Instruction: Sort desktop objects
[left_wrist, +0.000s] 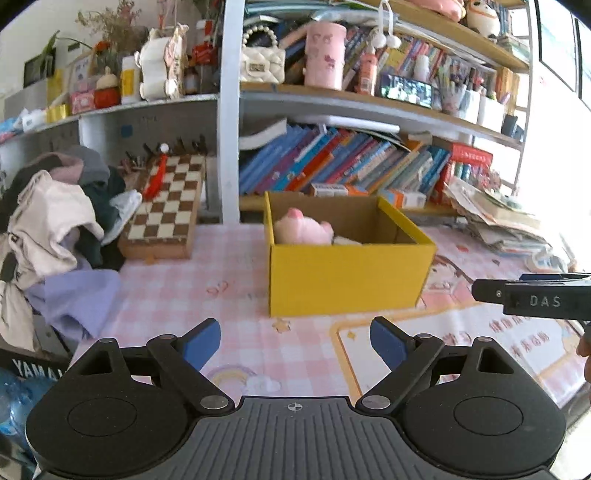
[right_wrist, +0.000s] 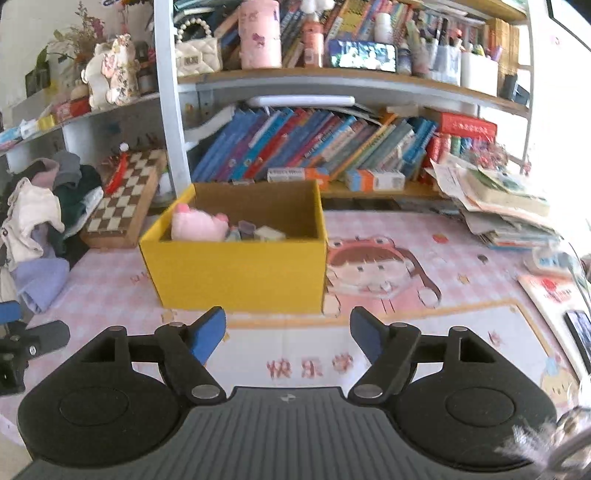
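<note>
Already our yellow box (right_wrist: 236, 269) at frame centre holds a pink plush (right_wrist: 197, 225) and small items; both grippers (left_wrist: 295, 341) (right_wrist: 288, 334) gape wide, empty.

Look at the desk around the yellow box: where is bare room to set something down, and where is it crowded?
Free: the pink mat between the yellow box and the open right gripper, and the mat right of the box. Crowded: the clothes pile and chessboard left, the paper stack back right.
</note>
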